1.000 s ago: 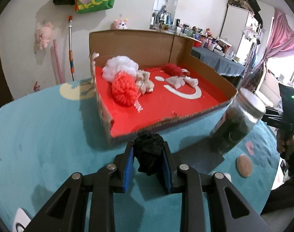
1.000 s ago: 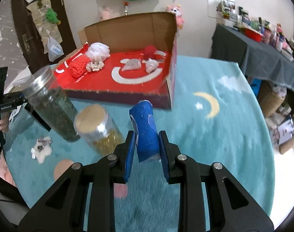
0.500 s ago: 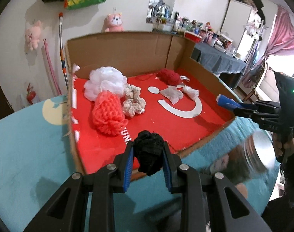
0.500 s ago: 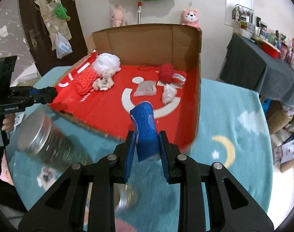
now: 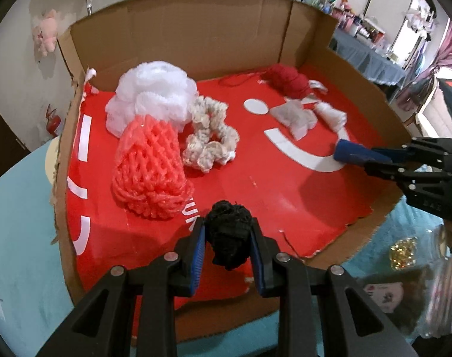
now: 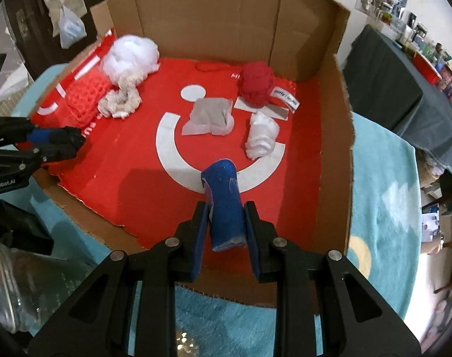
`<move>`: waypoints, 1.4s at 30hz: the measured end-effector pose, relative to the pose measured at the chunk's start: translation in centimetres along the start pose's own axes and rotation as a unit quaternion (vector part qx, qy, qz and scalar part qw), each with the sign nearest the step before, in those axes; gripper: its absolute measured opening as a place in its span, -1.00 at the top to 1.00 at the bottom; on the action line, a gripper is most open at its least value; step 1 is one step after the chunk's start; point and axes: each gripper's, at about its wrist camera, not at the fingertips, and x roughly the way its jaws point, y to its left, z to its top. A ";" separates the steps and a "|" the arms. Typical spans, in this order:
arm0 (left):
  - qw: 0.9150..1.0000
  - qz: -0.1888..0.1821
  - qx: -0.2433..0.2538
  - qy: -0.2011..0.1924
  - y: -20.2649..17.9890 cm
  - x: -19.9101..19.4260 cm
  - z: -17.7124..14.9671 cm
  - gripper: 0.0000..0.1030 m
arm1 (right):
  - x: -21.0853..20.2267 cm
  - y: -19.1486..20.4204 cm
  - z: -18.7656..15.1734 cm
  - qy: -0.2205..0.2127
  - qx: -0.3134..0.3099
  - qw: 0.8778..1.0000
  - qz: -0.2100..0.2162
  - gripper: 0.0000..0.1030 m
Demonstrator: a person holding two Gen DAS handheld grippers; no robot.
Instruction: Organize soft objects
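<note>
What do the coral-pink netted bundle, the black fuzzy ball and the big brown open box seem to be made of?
The coral-pink netted bundle looks like foam mesh: glossy, open diamond lattice. The black fuzzy ball, clamped in the left gripper, is probably yarn or knitted fabric: matte, loopy surface. The big brown open box is corrugated cardboard with dull walls, torn fluted edges and a printed red floor.

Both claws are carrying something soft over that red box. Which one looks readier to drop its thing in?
Probably the right claw: its blue roll hangs well inside the box, while the left claw's black yarn ball hangs nearer the front edge.
</note>
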 end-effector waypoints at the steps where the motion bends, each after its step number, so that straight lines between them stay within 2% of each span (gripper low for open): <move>1: 1.000 0.004 0.000 0.004 0.1 0.2 0.0 0.44 | 0.1 0.0 0.0 0.003 -0.001 1.000 -0.002 0.54; 8: 1.000 0.013 0.005 0.019 0.4 0.8 0.1 0.38 | 0.9 0.3 0.2 0.021 -0.011 1.000 -0.014 0.54; 18: 1.000 0.020 0.006 0.018 0.3 1.0 0.2 0.37 | 1.4 0.6 0.3 0.028 -0.022 0.999 -0.020 0.54; 24: 1.000 0.020 0.005 0.016 0.3 1.0 0.3 0.27 | 1.7 0.8 0.5 0.030 -0.028 0.999 -0.024 0.53; 26: 1.000 0.019 0.006 0.011 0.3 0.7 0.2 0.11 | 1.7 0.9 0.4 0.030 -0.029 0.999 -0.025 0.51; 31: 1.000 0.017 0.008 -0.005 0.2 -0.2 0.0 -0.05 | 0.7 0.9 0.1 0.024 -0.028 0.999 -0.026 0.51; 39: 0.997 0.018 0.006 -0.074 -0.7 -5.1 -0.6 -0.50 | -2.3 0.5 0.1 -0.005 -0.008 1.000 -0.018 0.49; 41: 0.995 0.019 0.003 -0.097 -1.0 -6.8 -1.0 -0.59 | -3.7 0.5 -0.2 -0.020 -0.001 1.000 -0.016 0.33; 42: 0.994 0.019 0.002 -0.106 -1.2 -7.5 -1.2 -0.62 | -4.6 0.5 -0.3 -0.030 0.002 0.999 -0.015 -0.11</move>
